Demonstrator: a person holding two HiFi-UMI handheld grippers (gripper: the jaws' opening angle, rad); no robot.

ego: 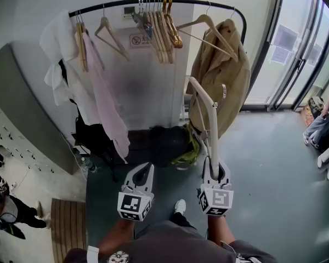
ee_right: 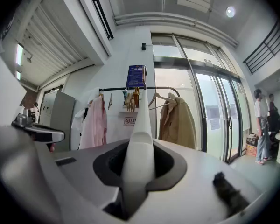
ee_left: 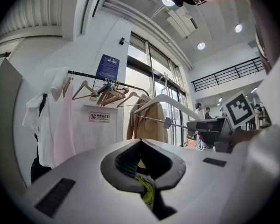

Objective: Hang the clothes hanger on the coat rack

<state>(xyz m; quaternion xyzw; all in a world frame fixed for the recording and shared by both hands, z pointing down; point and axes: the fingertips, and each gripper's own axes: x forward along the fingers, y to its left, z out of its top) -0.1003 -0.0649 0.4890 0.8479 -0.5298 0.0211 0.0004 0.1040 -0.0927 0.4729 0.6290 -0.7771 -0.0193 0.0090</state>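
A coat rack stands against the white wall ahead. The right hand-held gripper clamps a white hanger that rises before it, below the rail. Beside it, the left hand-held gripper is closed and empty.

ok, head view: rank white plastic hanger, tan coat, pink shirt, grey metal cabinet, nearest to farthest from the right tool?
1. White plastic hanger: clamped in the right tool.
2. Tan coat: hanging straight ahead.
3. Pink shirt: hanging ahead, to the left.
4. Grey metal cabinet: far left, along the wall.
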